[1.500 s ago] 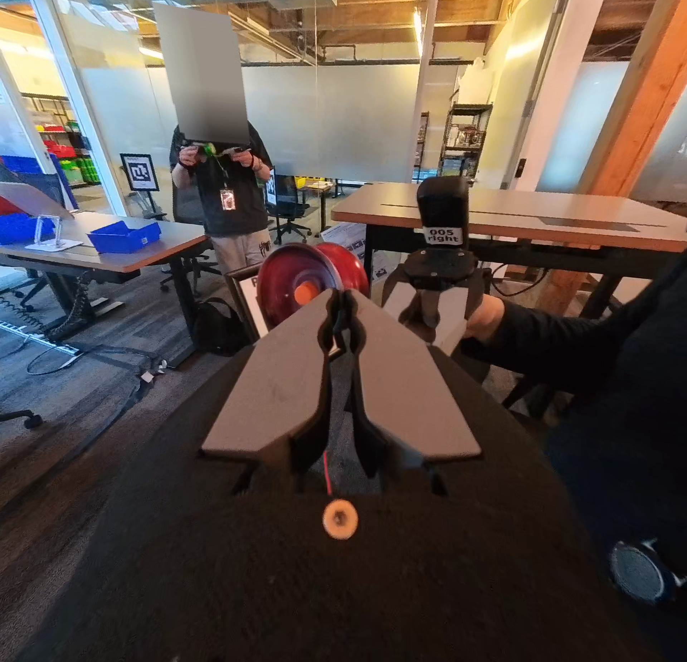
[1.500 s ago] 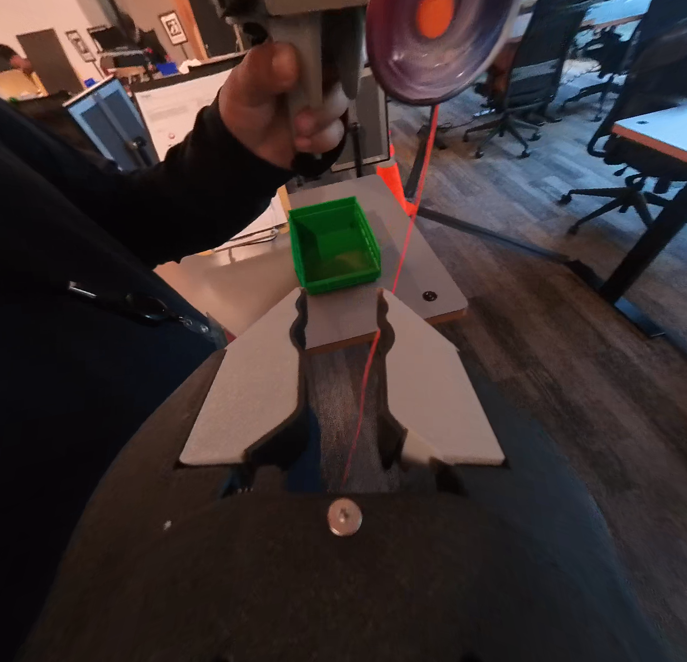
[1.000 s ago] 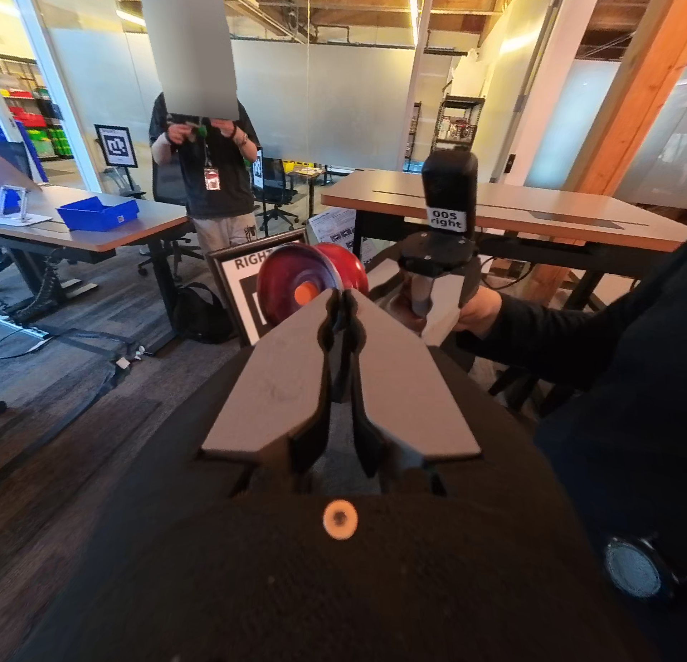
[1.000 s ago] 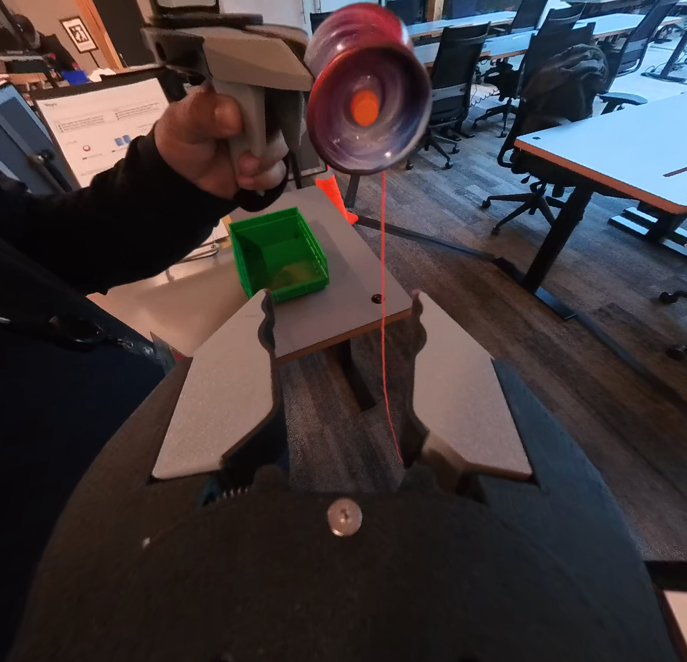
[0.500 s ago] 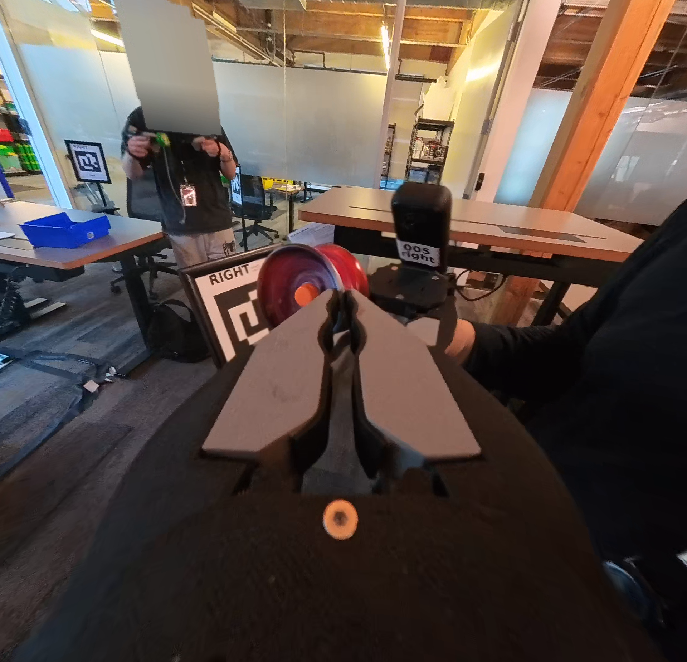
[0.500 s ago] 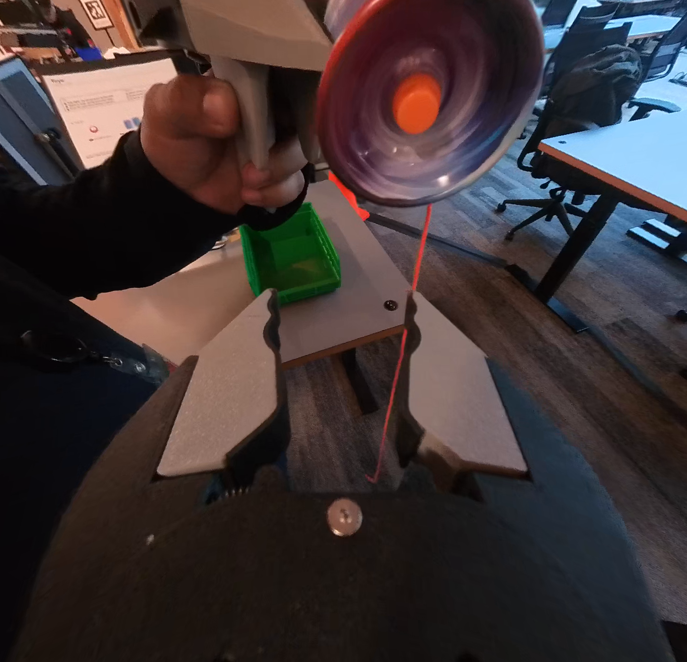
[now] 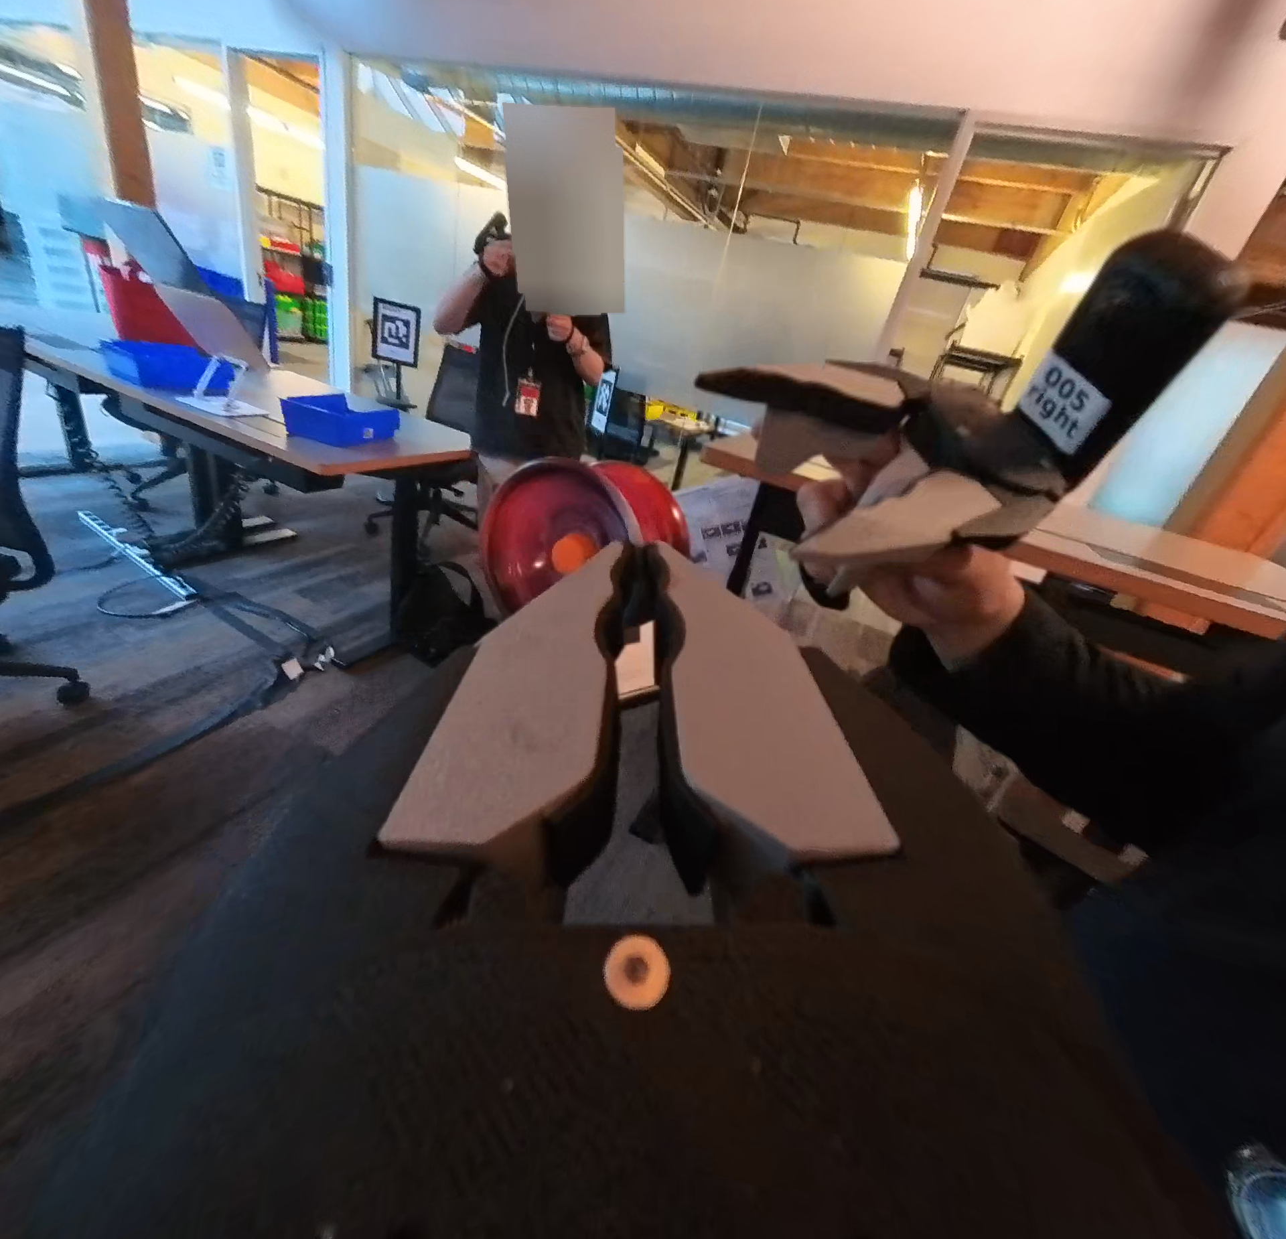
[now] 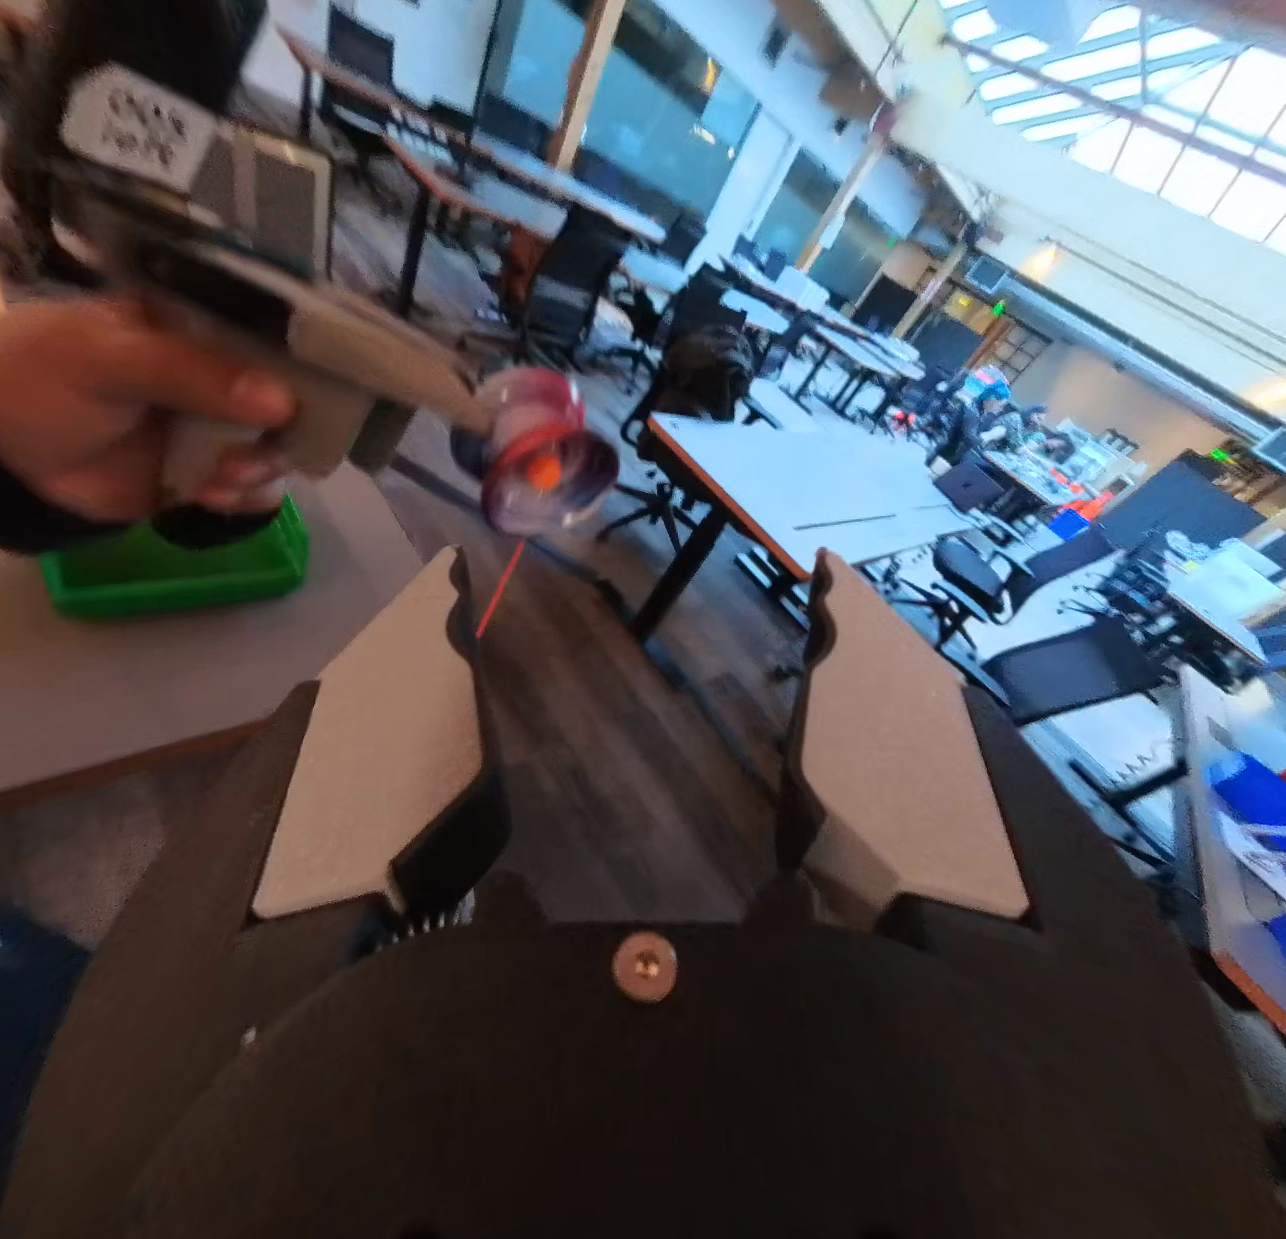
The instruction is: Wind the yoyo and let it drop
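The red yoyo (image 7: 583,541) is pinched at its central groove by the pressed-together left gripper (image 7: 639,560), while its red string (image 8: 499,590) trails toward the widely spread, empty right gripper (image 8: 637,597) just beside it.

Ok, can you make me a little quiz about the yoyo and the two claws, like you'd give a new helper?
1. True or false: the left claw is shut on the yoyo.
2. What colour is the string hanging under the yoyo? A) red B) blue C) white
3. Fill in: the right claw stands wide ____, gripping nothing.

Key: 1 true; 2 A; 3 open.
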